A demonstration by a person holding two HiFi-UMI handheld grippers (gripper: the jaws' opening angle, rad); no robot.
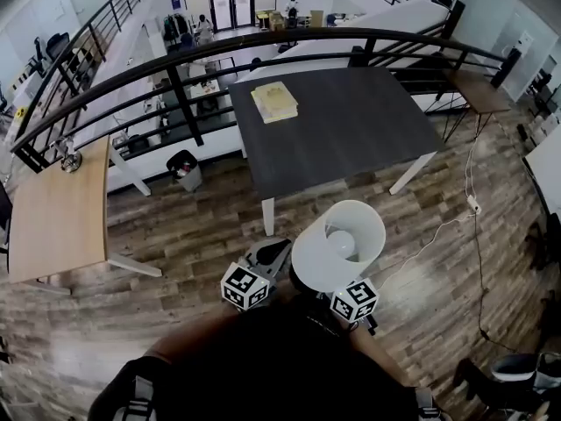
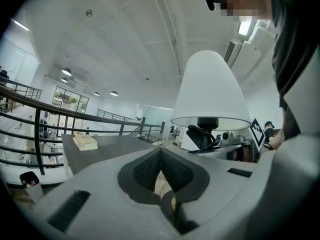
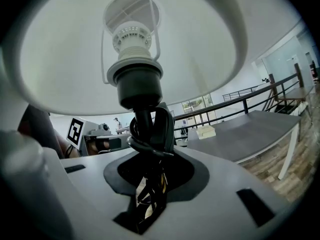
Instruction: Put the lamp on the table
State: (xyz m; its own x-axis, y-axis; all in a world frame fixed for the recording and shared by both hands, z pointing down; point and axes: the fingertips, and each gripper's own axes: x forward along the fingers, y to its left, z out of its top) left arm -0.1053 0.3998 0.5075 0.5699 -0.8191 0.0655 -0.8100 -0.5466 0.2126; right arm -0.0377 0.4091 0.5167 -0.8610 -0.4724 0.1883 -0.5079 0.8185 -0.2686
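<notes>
Head view shows us both grippers held close to our body, side by side above the wooden floor (image 1: 175, 235), pointing ahead toward the dark desk (image 1: 351, 121). The right gripper (image 3: 150, 159) sits roughly level beneath the white shade. Its fingers (image 3: 182, 171) pinch the lamp (image 1: 337, 244) by its dark stem, where the black cord is wound around it. The lamp stands near upright in the air, short of the desk's near edge, with the shade's top opening and the bulb facing up at us. We cannot see its base. The left gripper (image 1: 273, 253) lies level just beside the lamp, on its left. In the left gripper view its fingers (image 2: 145, 170) are pressed together at the tips with nothing between them. A stack of pale books (image 1: 274, 102) lies on the desk's far left part.
</notes>
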